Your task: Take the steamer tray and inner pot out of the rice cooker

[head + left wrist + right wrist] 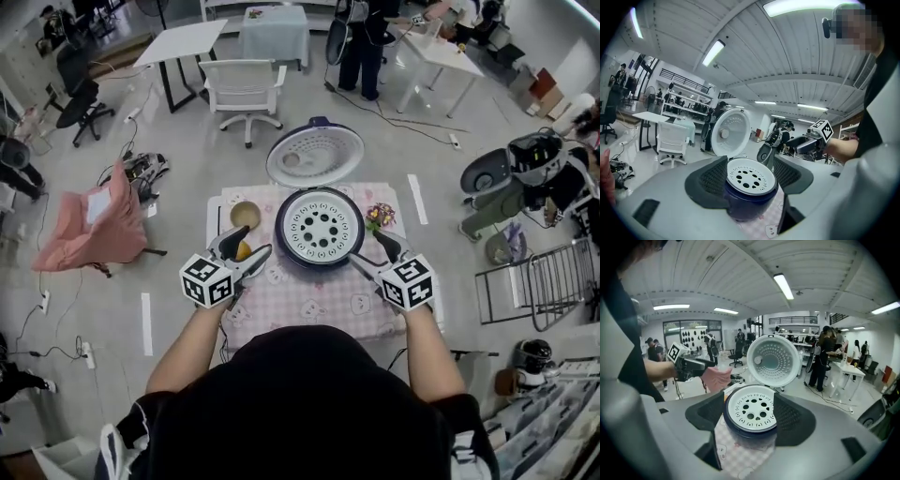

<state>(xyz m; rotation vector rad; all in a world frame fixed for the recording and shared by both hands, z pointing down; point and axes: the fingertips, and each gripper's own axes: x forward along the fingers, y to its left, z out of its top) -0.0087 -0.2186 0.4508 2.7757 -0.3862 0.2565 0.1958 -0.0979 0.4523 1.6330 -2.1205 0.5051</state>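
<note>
A dark blue rice cooker (286, 246) stands on the pink checked tablecloth (309, 302) with its lid (314, 155) swung open to the far side. The white steamer tray (320, 225), round and pierced with holes, sits in the cooker's mouth; the inner pot under it is hidden. My left gripper (248, 246) is open just left of the cooker. My right gripper (368, 248) is open just right of it. Neither touches the cooker. The left gripper view shows the tray (750, 174) ahead between wide-apart jaws. In the right gripper view the tray (752, 408) likewise lies between spread jaws.
A small bowl (245, 216) and an orange thing (243, 250) sit by the left gripper. A small bunch of flowers (380, 216) stands right of the cooker. Beyond the table are a white chair (246, 89), a pink-draped chair (94, 220) and people.
</note>
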